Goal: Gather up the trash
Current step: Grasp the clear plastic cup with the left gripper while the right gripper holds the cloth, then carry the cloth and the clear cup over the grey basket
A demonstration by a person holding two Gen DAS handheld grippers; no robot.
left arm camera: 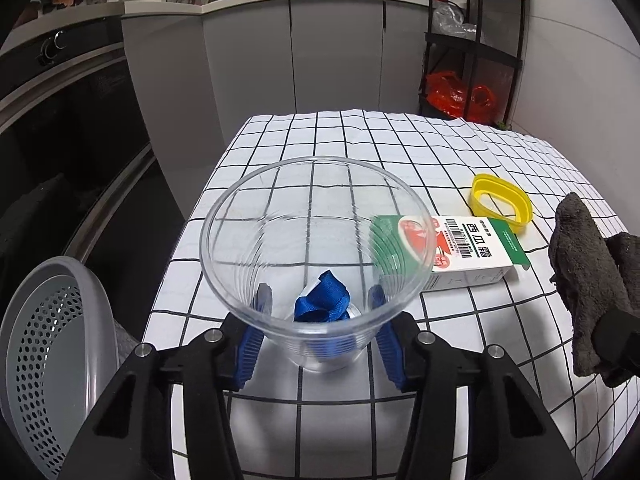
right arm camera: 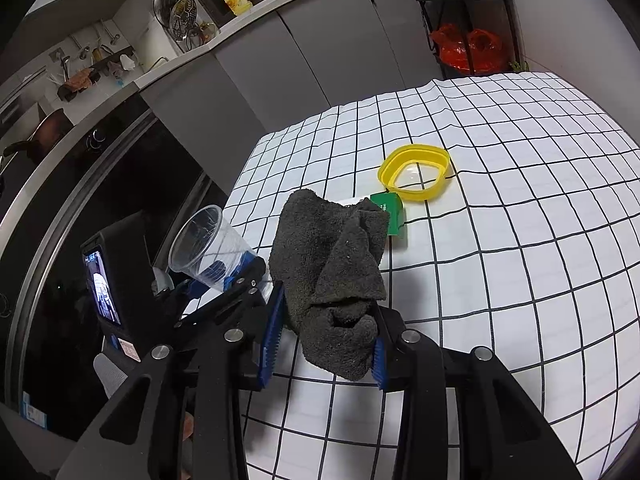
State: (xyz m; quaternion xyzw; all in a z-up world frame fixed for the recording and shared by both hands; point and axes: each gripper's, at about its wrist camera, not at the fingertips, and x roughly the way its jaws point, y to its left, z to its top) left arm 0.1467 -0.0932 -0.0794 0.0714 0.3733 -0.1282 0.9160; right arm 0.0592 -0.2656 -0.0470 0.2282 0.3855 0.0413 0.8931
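Note:
My left gripper (left arm camera: pixel 320 300) is shut on a clear plastic cup (left arm camera: pixel 316 232), held tilted above the table's left edge; a blue strap (left arm camera: pixel 324 304) shows through the cup's base. The cup also shows in the right wrist view (right arm camera: pixel 208 244). My right gripper (right arm camera: pixel 326 320) is shut on a dark grey cloth (right arm camera: pixel 336 264), which also shows in the left wrist view (left arm camera: pixel 584 292). A white and green carton (left arm camera: pixel 468 252) lies flat on the checked tablecloth (left arm camera: pixel 400 152). A yellow ring-shaped lid (left arm camera: pixel 502 202) lies just behind it; in the right wrist view the lid (right arm camera: pixel 416 174) lies beyond the cloth.
A grey perforated bin (left arm camera: pixel 52 360) stands on the floor left of the table. A dark oven front (left arm camera: pixel 72 120) is at left. A black shelf rack (left arm camera: pixel 472 40) with red bags stands behind the table. Grey kitchen cabinets (left arm camera: pixel 300 48) lie beyond.

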